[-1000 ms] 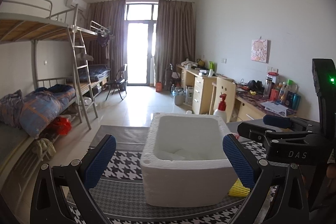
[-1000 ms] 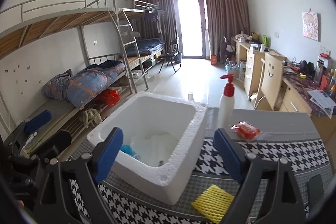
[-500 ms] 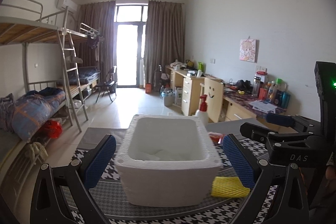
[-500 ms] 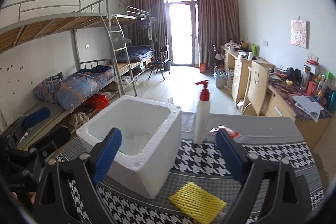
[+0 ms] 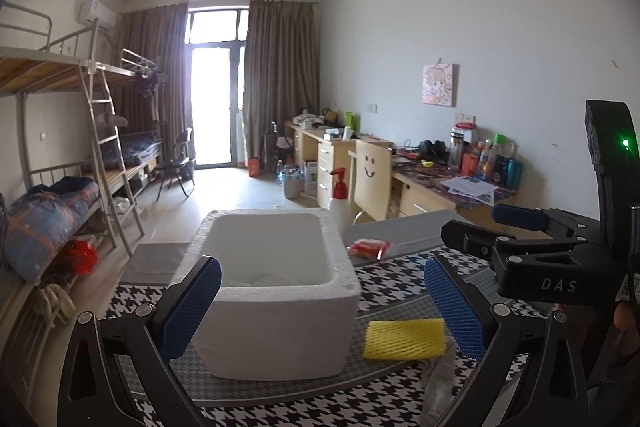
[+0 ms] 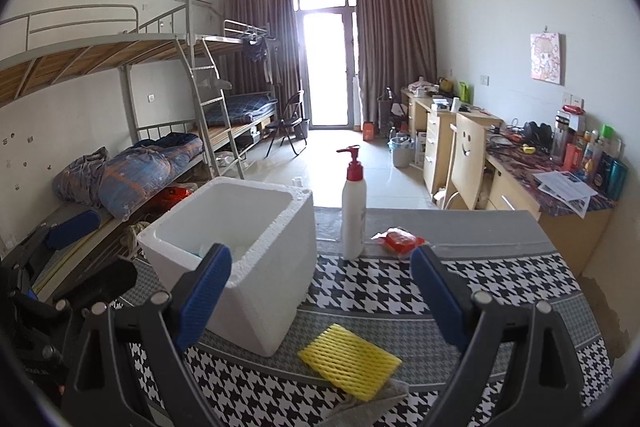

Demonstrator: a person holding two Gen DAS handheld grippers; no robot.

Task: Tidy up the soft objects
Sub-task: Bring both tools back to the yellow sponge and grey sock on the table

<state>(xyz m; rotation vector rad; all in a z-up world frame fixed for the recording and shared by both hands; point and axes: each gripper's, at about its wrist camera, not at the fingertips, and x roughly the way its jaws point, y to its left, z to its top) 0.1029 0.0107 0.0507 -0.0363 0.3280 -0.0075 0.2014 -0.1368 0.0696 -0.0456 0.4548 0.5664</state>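
Currently, both jaw pairs are spread wide, nothing held. The right gripper point(image 6: 320, 291) should be lowered over the flat yellow ribbed foam-net sleeve point(image 6: 349, 361), pinched lightly across its short width, then carried left into the open white polystyrene box point(image 6: 236, 251). The sleeve lies near the box's right wall, overlapping a grey cloth point(image 6: 372, 401). The left gripper point(image 5: 320, 307) hangs before the box.

Soft items around a white foam box point(image 5: 276, 291) on the houndstooth cloth.
Yellow foam net sleeve point(image 6: 349, 361) lying flat just beside the box's near right corner; grey cloth point(image 6: 372, 405) partly beneath its near edge; red packet point(image 6: 400, 239) behind, right.
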